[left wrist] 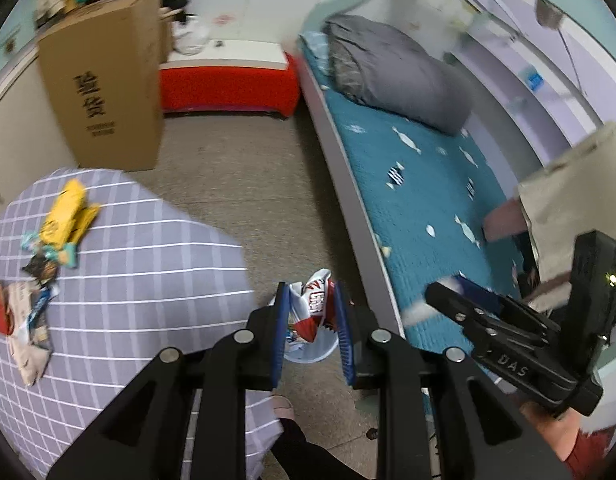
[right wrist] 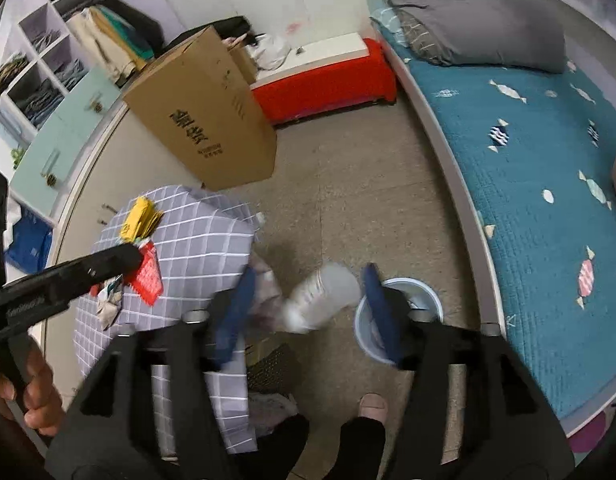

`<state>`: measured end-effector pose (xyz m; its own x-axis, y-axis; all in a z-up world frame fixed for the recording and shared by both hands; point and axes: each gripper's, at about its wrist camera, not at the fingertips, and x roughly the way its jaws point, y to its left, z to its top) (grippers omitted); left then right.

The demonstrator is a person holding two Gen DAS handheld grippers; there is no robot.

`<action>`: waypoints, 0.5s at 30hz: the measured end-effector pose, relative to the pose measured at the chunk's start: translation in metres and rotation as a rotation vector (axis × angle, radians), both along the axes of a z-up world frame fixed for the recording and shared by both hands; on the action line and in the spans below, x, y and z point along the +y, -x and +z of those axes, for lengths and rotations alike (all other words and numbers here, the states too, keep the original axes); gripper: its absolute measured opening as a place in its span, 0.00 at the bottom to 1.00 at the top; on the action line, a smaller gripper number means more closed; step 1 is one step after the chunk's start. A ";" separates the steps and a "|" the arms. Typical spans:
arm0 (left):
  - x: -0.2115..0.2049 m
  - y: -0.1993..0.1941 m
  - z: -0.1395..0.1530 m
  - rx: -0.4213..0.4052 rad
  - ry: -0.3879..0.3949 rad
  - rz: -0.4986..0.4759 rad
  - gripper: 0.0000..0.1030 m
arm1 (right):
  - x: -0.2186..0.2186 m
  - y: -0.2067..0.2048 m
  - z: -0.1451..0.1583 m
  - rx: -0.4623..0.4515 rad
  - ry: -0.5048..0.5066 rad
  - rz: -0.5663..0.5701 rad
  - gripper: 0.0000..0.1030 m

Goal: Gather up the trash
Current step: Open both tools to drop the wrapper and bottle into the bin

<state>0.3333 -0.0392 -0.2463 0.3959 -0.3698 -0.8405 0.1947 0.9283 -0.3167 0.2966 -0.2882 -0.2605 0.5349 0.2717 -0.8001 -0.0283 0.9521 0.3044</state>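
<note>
My left gripper [left wrist: 311, 316] is shut on a red and white snack wrapper [left wrist: 313, 310], held above a small pale blue bin [left wrist: 308, 354] on the floor. My right gripper [right wrist: 308, 304] is open; a blurred crumpled white wrapper [right wrist: 319, 298] is between its blue pads, apparently loose in the air beside the bin [right wrist: 423, 290]. More wrappers lie on the grey checked table [left wrist: 148, 272]: a yellow one [left wrist: 66, 212], a red one [right wrist: 148, 276] and several others [left wrist: 28, 320]. The right gripper also shows in the left wrist view [left wrist: 459, 292].
A tall cardboard box [left wrist: 104, 80] stands on the floor behind the table. A bed with a teal cover [left wrist: 423, 184] and grey pillow [left wrist: 391, 68] runs along the right. A red-sided bench [left wrist: 228, 80] is at the back wall. My feet [right wrist: 371, 404] are below.
</note>
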 end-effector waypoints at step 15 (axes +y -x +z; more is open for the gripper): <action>-0.116 -0.005 0.001 -0.012 -0.031 -0.159 0.05 | -0.084 0.037 0.013 -0.052 -0.034 -0.116 0.62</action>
<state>0.3384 -0.1553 -0.2458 0.3449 -0.4025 -0.8480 0.3439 0.8948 -0.2849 0.2598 -0.3719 -0.2476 0.6051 0.2320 -0.7616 0.0648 0.9391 0.3375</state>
